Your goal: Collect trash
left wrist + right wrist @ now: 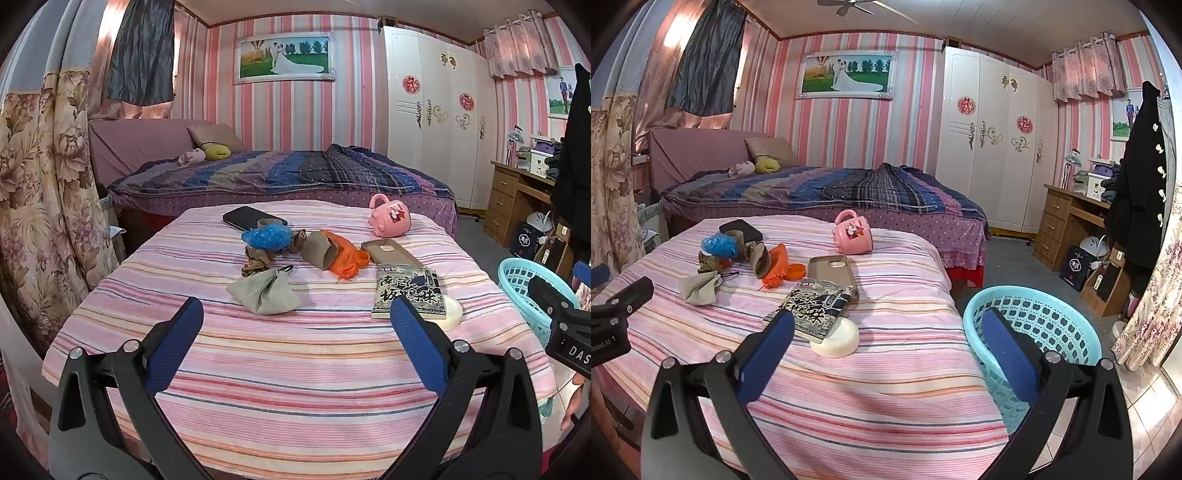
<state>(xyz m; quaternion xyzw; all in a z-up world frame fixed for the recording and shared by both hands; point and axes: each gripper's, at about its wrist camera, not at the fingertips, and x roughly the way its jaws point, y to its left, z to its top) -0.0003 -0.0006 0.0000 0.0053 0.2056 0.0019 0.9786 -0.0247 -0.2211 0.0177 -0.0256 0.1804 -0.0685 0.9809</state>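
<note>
On the striped table cover (295,369) lie a crumpled blue plastic bag (266,237), an orange bag (345,258), a cardboard tube (318,250), brown crumpled paper (255,263), a grey cloth pouch (265,291) and a printed snack packet (408,292). My left gripper (295,314) hovers open over the near part of the cover, nothing between its fingers. My right gripper (888,328) is open too, with its left finger before the snack packet (812,306) and its right finger before a light blue basket (1052,317) beside the table.
A pink mug (853,234) lies on its side on the cover, near a black phone (742,229), a brown phone case (833,273) and a white round dish (836,339). A bed (831,195) stands behind, with a wardrobe (993,140) and a wooden desk (1067,221) to the right.
</note>
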